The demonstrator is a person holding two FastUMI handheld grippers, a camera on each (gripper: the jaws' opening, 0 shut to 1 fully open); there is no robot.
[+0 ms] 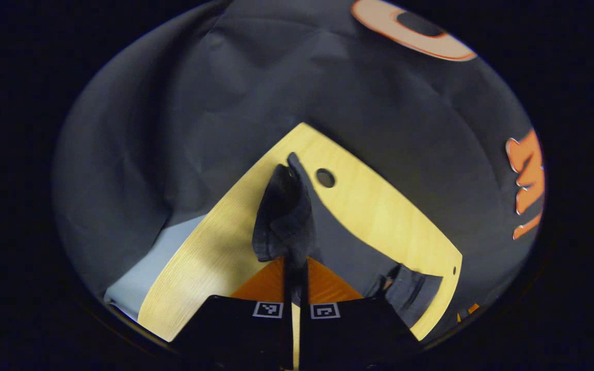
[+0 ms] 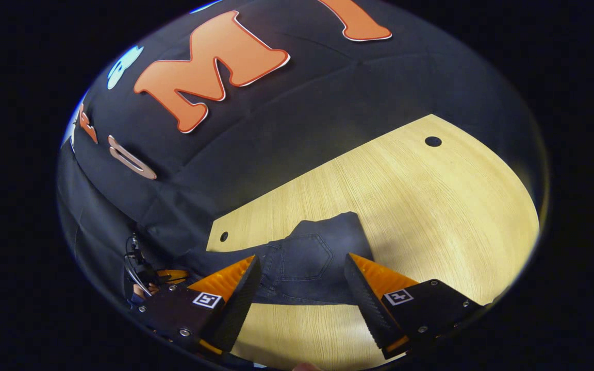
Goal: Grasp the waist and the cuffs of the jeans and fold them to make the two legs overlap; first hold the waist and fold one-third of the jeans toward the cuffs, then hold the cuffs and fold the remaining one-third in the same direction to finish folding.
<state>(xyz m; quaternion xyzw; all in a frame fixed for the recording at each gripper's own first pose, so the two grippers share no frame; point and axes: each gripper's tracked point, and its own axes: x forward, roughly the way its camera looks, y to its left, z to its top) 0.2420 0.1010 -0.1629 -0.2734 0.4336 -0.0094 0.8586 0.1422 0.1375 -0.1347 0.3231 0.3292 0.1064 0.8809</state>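
Pale wood surface [image 2: 431, 206] is carrying the jeans [image 2: 307, 257], and you are pinching a bunch of denim in your left claw [image 1: 295, 268], fingers pressed together on it. Your right claw [image 2: 302, 288] is hovering wide apart and empty, with the pocket end lying straight ahead between its fingers.

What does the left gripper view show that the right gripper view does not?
Left gripper view: the left gripper shut on a bunched end of the jeans, lifted off the table; which end, I cannot tell.

Right gripper view: the right gripper open, its fingers either side of the jeans' back pocket, which lies flat on the table.

Both: dark jeans, the light wooden table with a round hole, and the black cloth wall.
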